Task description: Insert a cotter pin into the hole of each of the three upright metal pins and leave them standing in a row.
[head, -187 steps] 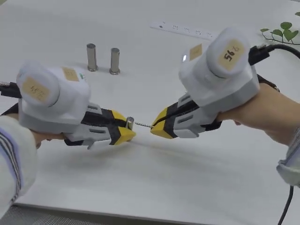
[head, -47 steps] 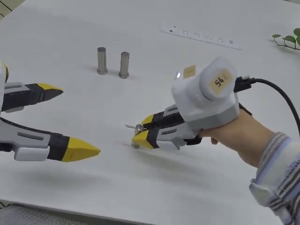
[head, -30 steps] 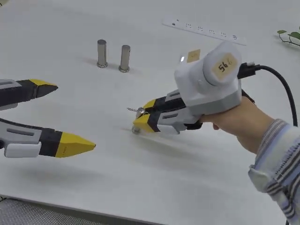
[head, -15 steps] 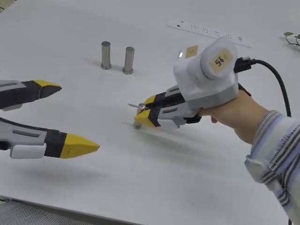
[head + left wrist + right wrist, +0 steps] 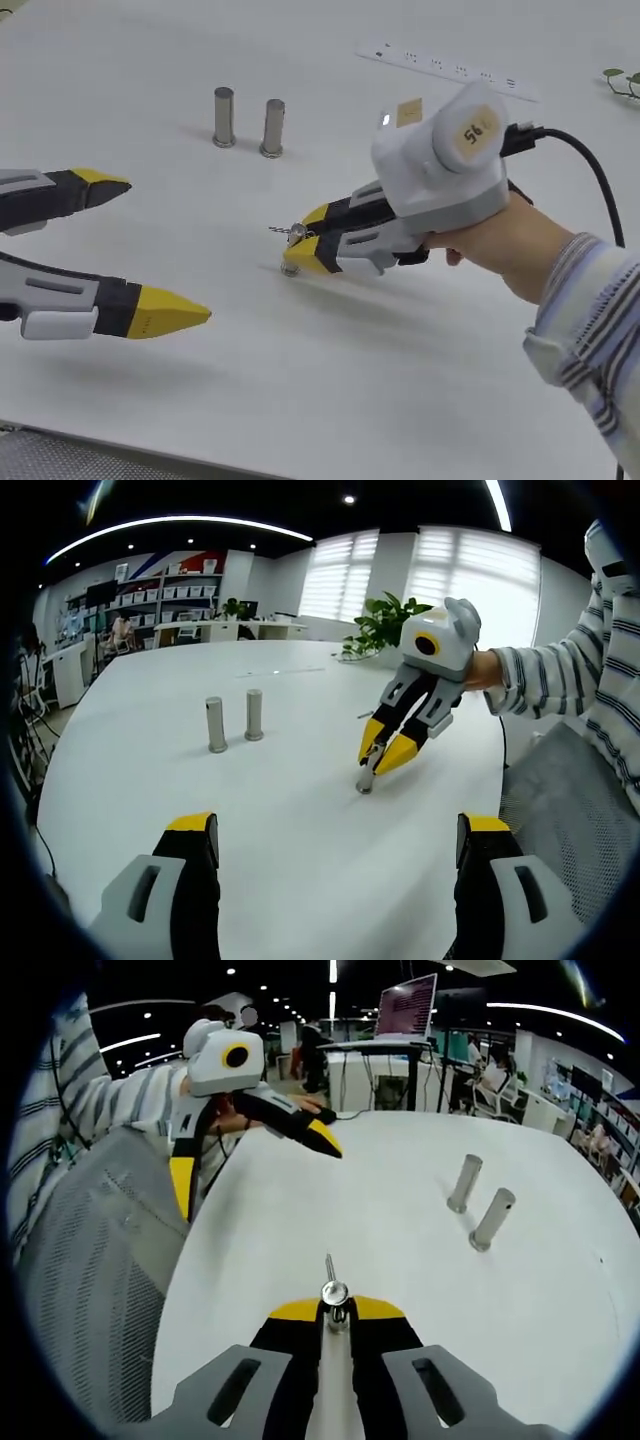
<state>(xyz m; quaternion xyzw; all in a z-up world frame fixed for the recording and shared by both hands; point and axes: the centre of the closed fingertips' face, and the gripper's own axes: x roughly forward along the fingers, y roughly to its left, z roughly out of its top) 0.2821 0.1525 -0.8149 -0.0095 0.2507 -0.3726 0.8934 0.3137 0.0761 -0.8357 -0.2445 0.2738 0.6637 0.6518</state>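
Observation:
My right gripper (image 5: 300, 248) is shut on a short metal pin (image 5: 293, 250) whose base touches the white table (image 5: 330, 390). A thin cotter pin (image 5: 276, 230) pokes out through the pin's top, away from the jaws, and points forward past the tips as the cotter pin (image 5: 328, 1265) in the right gripper view. Two more metal pins (image 5: 223, 117) (image 5: 272, 127) stand upright side by side farther back. My left gripper (image 5: 150, 250) hangs wide open at the left with nothing in it; from there the held pin (image 5: 365, 778) stands under the right gripper (image 5: 388, 748).
A white power strip (image 5: 450, 72) lies at the table's far edge, with plant leaves (image 5: 622, 80) at the far right. A black cable (image 5: 590, 180) trails from the right gripper. The table edge (image 5: 120, 450) runs along the bottom left.
The left gripper, earlier shut on the pin while the cotter pin went in, has let go and drawn back open. The right gripper now has the pin, base on the table.

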